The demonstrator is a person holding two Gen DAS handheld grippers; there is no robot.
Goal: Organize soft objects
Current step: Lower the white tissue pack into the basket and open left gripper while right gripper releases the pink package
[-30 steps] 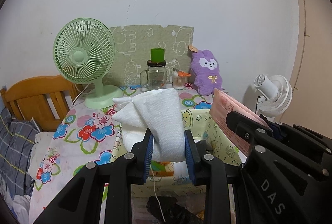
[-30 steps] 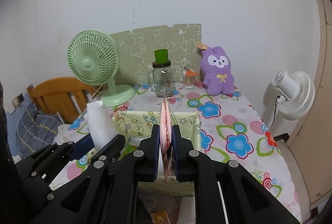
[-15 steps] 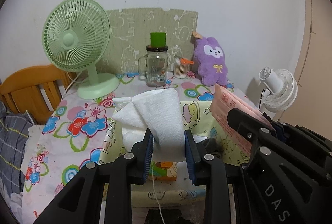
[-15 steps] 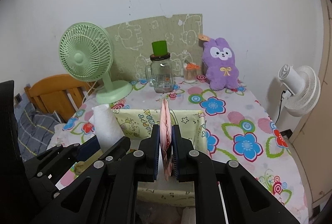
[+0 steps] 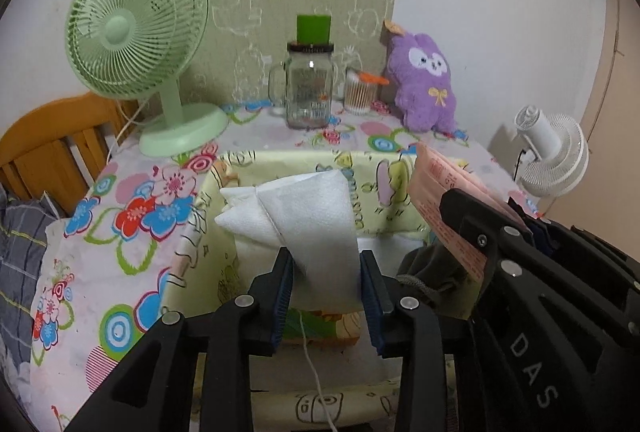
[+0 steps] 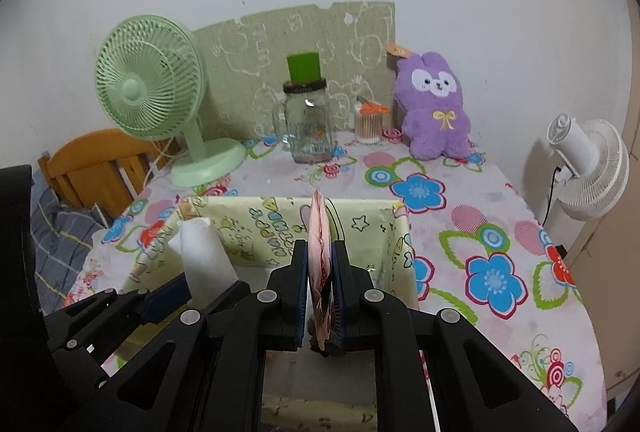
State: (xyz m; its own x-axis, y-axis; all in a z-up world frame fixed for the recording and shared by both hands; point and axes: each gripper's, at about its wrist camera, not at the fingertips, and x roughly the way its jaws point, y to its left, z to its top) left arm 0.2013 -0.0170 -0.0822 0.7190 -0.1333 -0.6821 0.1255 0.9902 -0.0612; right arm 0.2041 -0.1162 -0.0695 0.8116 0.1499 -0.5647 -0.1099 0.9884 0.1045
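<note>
My left gripper point(image 5: 325, 268) is shut on a folded white cloth point(image 5: 308, 216) and holds it over the open yellow cartoon-print fabric box point(image 5: 304, 162). My right gripper point(image 6: 320, 264) is shut on a flat pink packet point(image 6: 319, 232), held upright over the same box point(image 6: 400, 232). In the left wrist view the pink packet point(image 5: 444, 188) and right gripper show at the right. In the right wrist view the white cloth point(image 6: 204, 256) shows at the left. White and dark items lie inside the box, partly hidden.
On the flowered tablecloth point(image 6: 480, 216) stand a green fan point(image 5: 140, 44), a glass jar with a green cup on it point(image 5: 310, 88), a cotton-swab holder point(image 5: 360, 92) and a purple plush point(image 6: 436, 108). A white fan point(image 6: 588, 168) stands right; a wooden chair point(image 5: 52, 152) is at the left.
Both grippers have moved forward and lower over the box, still holding the cloth and the packet. The fan and jar look closer.
</note>
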